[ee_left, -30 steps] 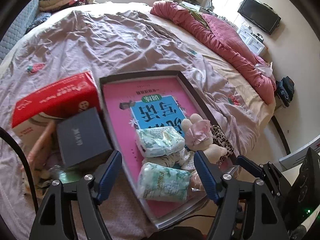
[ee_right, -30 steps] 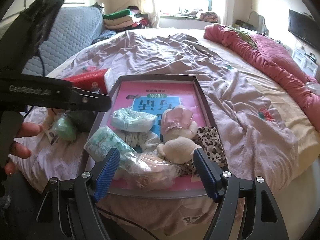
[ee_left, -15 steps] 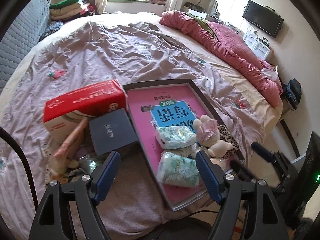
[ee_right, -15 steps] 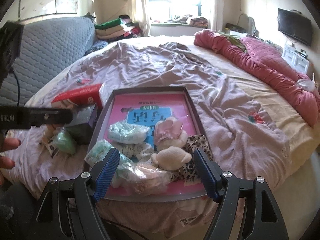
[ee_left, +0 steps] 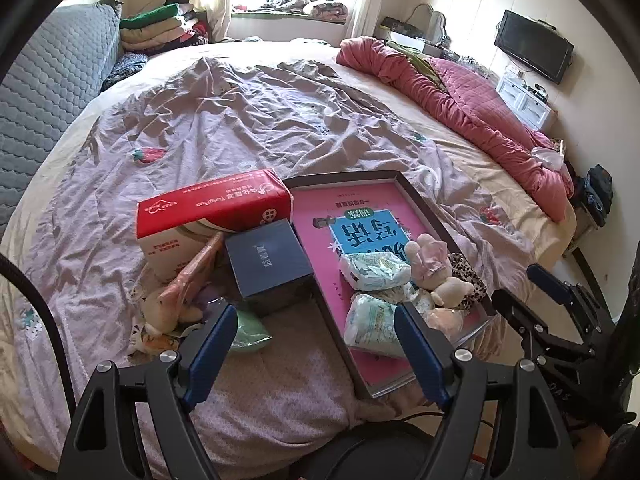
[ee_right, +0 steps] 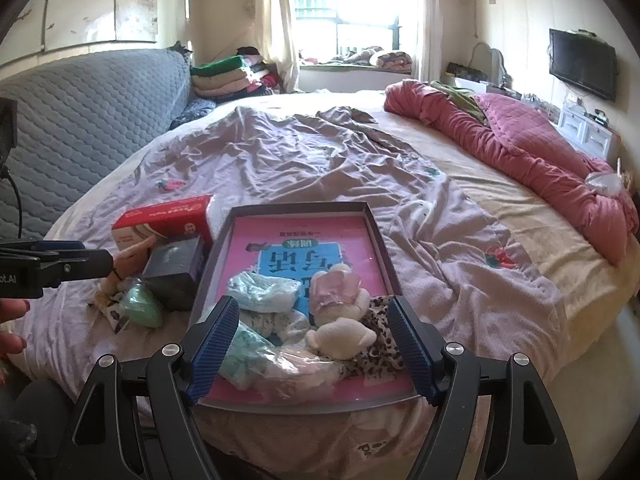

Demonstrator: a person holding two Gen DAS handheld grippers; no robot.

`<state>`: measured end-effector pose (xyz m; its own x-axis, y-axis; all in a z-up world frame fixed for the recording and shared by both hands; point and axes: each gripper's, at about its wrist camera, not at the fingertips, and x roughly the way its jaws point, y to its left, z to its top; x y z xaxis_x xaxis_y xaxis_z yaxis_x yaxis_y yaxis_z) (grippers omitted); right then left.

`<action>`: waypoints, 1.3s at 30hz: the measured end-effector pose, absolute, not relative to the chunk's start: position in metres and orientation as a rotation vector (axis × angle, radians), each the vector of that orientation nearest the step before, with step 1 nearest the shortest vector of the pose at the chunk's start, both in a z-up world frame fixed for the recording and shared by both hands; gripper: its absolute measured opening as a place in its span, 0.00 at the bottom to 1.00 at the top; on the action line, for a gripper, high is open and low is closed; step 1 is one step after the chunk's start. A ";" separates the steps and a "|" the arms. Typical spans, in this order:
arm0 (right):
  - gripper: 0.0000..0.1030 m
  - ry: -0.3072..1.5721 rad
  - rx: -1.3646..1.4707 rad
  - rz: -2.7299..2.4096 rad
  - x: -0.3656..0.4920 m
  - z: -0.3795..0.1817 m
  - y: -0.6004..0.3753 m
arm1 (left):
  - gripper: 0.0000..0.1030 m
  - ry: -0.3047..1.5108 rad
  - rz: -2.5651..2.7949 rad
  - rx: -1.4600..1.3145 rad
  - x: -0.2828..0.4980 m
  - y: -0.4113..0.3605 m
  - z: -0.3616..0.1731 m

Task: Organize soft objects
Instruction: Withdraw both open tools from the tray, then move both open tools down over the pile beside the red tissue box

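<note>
A grey tray (ee_left: 344,178) (ee_right: 296,207) with a pink book as its floor lies on the bed. In it are two tissue packs (ee_left: 374,270) (ee_right: 264,290), a pale plush bunny (ee_left: 434,268) (ee_right: 340,304) and a leopard-print cloth (ee_left: 468,276) (ee_right: 384,344). Left of the tray lie a green soft bundle (ee_left: 248,332) (ee_right: 142,306) and a pink wrapped plush (ee_left: 192,276). My left gripper (ee_left: 316,344) hangs open above the quilt between bundle and tray, holding nothing. My right gripper (ee_right: 312,344) stands open over the tray's near end, apart from the items.
A red tissue box (ee_left: 212,212) and a dark blue box (ee_left: 268,266) sit against the tray's left side. A rolled pink duvet (ee_left: 460,96) runs along the bed's right edge. Folded blankets (ee_right: 228,76) are stacked at the far left beside a grey quilted headboard (ee_right: 80,112).
My left gripper has drawn back and risen from over the tray, so the boxes and more of the bed show. The right view has also backed off a little. The objects have not moved.
</note>
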<state>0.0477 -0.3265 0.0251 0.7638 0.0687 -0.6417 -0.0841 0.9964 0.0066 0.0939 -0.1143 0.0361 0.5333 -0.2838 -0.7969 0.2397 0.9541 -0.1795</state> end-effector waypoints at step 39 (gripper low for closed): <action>0.76 0.668 -0.113 0.348 0.032 0.060 -0.204 | 0.78 0.951 -0.116 -0.145 0.046 0.022 0.030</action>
<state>0.0321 -0.2037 0.0600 0.7295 0.2793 -0.6244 -0.3514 0.9362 0.0082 0.0459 0.0219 0.0299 0.5762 -0.1620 -0.8011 0.0348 0.9841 -0.1740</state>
